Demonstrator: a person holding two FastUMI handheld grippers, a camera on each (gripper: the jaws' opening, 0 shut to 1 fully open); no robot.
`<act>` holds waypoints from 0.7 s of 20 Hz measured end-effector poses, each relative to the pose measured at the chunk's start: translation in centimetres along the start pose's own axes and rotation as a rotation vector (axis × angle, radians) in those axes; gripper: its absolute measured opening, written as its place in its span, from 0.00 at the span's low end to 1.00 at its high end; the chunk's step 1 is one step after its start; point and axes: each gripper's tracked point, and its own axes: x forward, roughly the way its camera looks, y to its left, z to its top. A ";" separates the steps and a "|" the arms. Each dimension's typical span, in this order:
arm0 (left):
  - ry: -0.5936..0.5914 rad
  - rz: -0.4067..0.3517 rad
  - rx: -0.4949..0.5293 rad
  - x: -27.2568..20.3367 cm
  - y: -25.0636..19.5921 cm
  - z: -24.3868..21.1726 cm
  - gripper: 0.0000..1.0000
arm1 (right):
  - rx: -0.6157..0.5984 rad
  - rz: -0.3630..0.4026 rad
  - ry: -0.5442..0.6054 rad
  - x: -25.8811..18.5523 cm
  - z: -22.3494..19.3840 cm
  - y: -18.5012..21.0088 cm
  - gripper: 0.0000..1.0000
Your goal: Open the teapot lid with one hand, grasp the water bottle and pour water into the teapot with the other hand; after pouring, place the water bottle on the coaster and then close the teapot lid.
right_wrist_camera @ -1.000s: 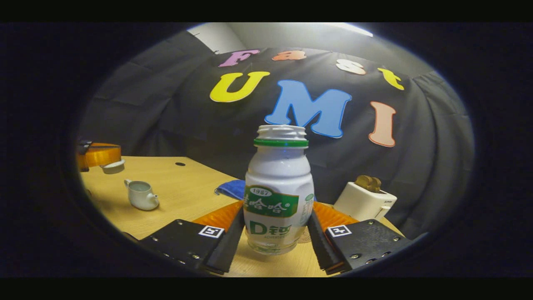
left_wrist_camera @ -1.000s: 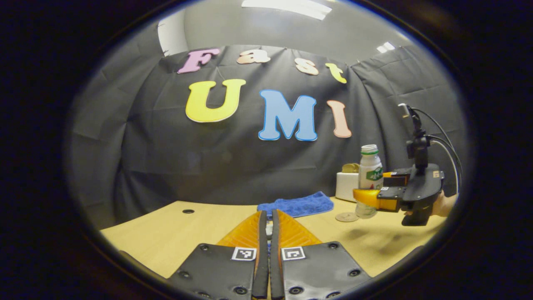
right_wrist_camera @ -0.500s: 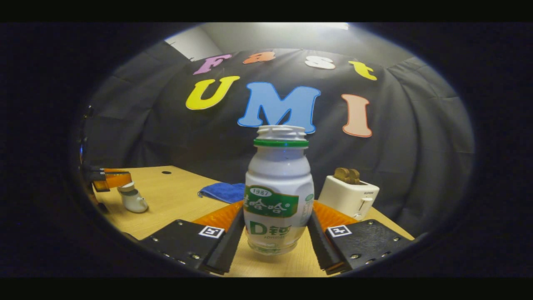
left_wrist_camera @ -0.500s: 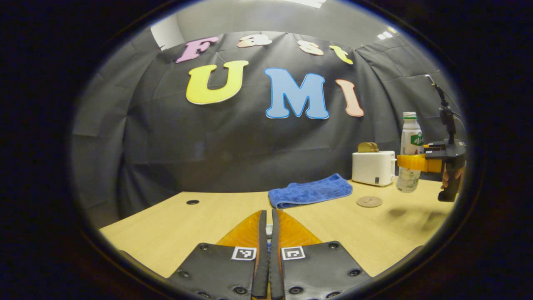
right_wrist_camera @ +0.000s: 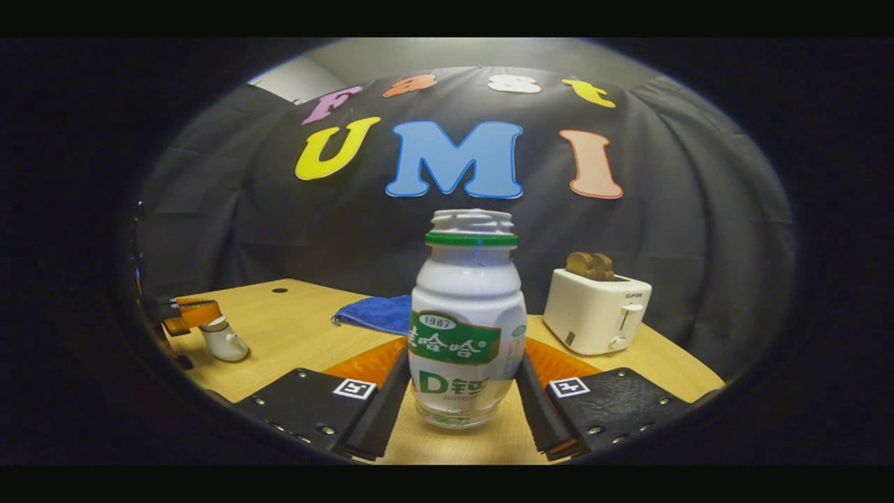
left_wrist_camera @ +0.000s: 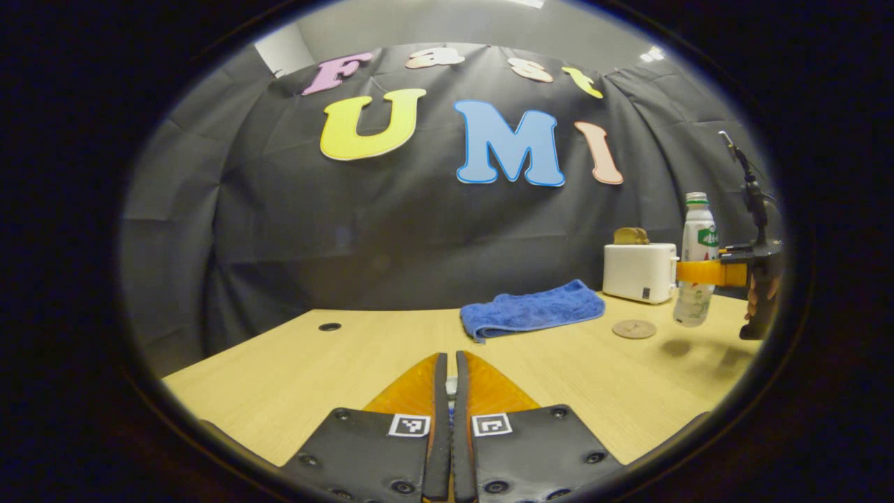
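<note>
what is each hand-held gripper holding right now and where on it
The right hand-held gripper clamps the water bottle by its lower body, lifted off the table. The left hand-held gripper is pinched on the teapot lid.

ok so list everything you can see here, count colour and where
water bottle: 1, white with green label and neck ring, upright between the right tongs, off the table
teapot: 1, pale, left on table
coaster: 1, tan, round, beside the towel
towel: 1, blue, folded, back of table
toaster: 1, white, toast in it, right rear
table: 1, light wood
left tongs: fingers together above the teapot lid
right tongs: shut on the bottle
hand: 1, holding right tongs
</note>
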 end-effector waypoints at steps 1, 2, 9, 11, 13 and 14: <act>0.012 -0.004 0.001 -0.1 0.0 -0.3 0.08 | -0.003 -0.004 0.008 0.4 -0.2 0.0 0.75; 0.011 -0.002 0.004 -0.3 -0.1 -0.2 0.08 | -0.012 -0.006 0.011 0.7 -0.4 0.0 0.75; -0.018 0.029 0.010 -1.0 0.7 0.4 0.39 | 0.004 0.025 0.042 3.5 -1.7 -0.1 0.75; -0.043 0.058 0.004 -1.8 1.7 1.4 0.43 | 0.040 0.033 0.041 4.7 -1.3 -0.4 0.75; -0.094 0.079 -0.039 -3.3 2.3 3.3 0.52 | 0.040 0.024 0.044 6.0 -1.2 -1.0 0.75; -0.124 0.081 -0.072 -4.4 2.6 4.1 0.66 | 0.037 0.018 0.045 6.7 -1.2 -1.3 0.75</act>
